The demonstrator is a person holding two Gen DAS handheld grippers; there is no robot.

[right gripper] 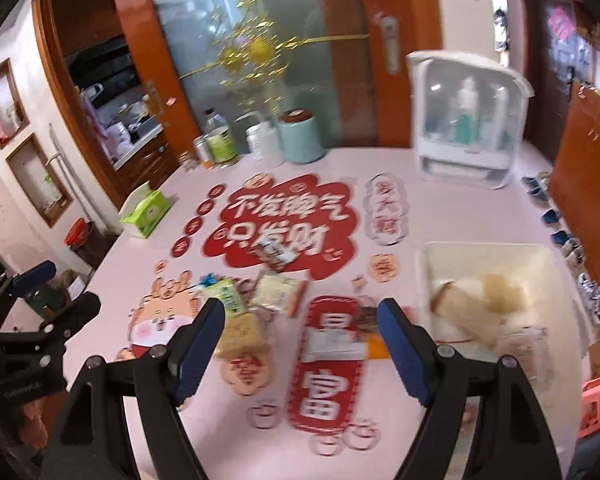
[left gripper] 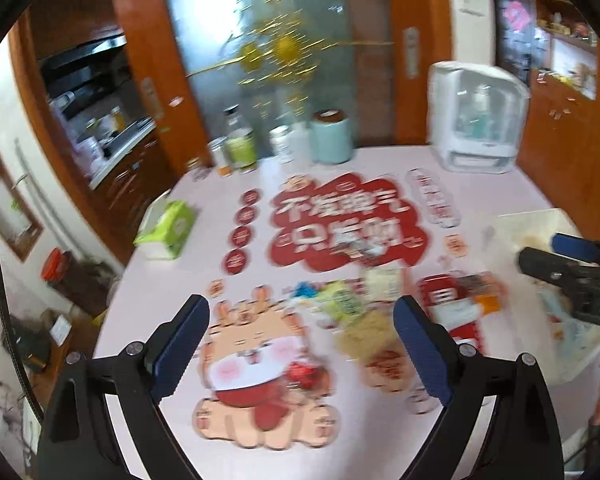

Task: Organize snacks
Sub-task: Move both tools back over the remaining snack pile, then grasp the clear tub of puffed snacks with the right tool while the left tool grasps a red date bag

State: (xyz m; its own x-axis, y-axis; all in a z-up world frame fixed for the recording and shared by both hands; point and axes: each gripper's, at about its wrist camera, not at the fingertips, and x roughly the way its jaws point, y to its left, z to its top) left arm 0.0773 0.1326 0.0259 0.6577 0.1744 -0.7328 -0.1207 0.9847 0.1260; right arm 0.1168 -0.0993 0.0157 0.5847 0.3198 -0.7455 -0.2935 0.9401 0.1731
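My left gripper (left gripper: 301, 350): black plastic frame w/ two angled arms, silver round screws at the pivots, dark blue ribbed pads (left gripper: 180, 354) on the inner faces. My right gripper (right gripper: 301, 354): same build, black arms, silver screws, blue pads (right gripper: 406, 354). Seen side-on, each body is blocky black w/ small screws and faint white lettering, too blurred to read. Thin black cable at far left of left view.

On the worktop (right gripper: 480, 208) lie roughly five loose snack packets (right gripper: 276, 292), though blur makes this uncertain. There is one clear bin (right gripper: 428, 280), one tissue box (right gripper: 146, 212), one white appliance (right gripper: 466, 120) and one mint canister (right gripper: 300, 136).
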